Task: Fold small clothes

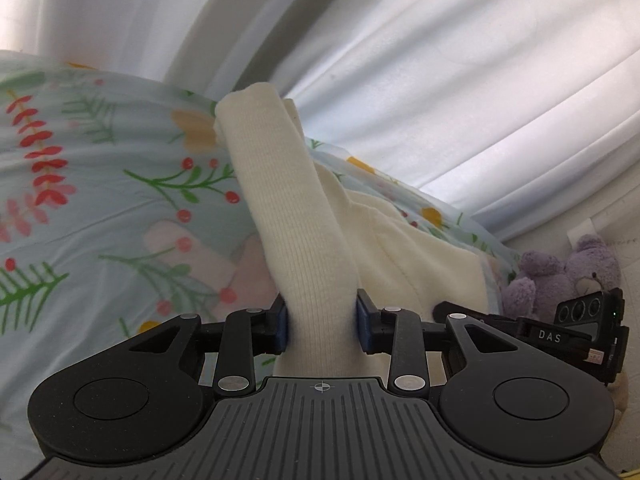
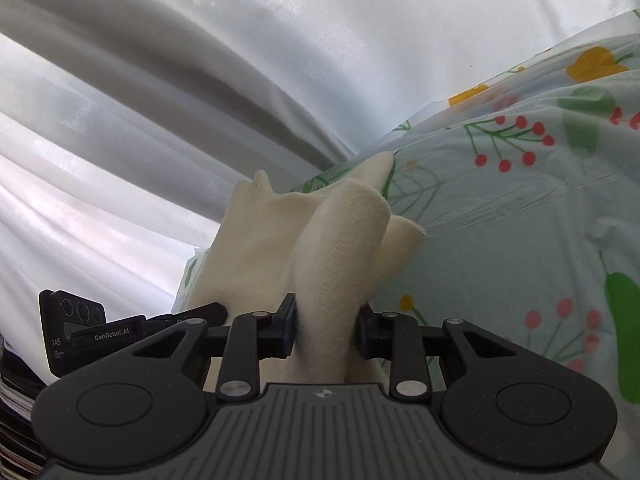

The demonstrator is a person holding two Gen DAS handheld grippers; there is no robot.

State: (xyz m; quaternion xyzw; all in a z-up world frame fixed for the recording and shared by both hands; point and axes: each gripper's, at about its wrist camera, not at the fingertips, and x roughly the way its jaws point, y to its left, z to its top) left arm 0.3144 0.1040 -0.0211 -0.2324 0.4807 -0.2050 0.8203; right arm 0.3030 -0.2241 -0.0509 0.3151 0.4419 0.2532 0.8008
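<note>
Left hand-held gripper and right hand-held gripper each clamped on cream knit garment, floral bedsheet beyond.

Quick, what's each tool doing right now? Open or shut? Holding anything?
Left tool: shut, pinching a bunched part of the cream knit garment.
Right tool: shut, pinching another part of the same cream garment.
</note>
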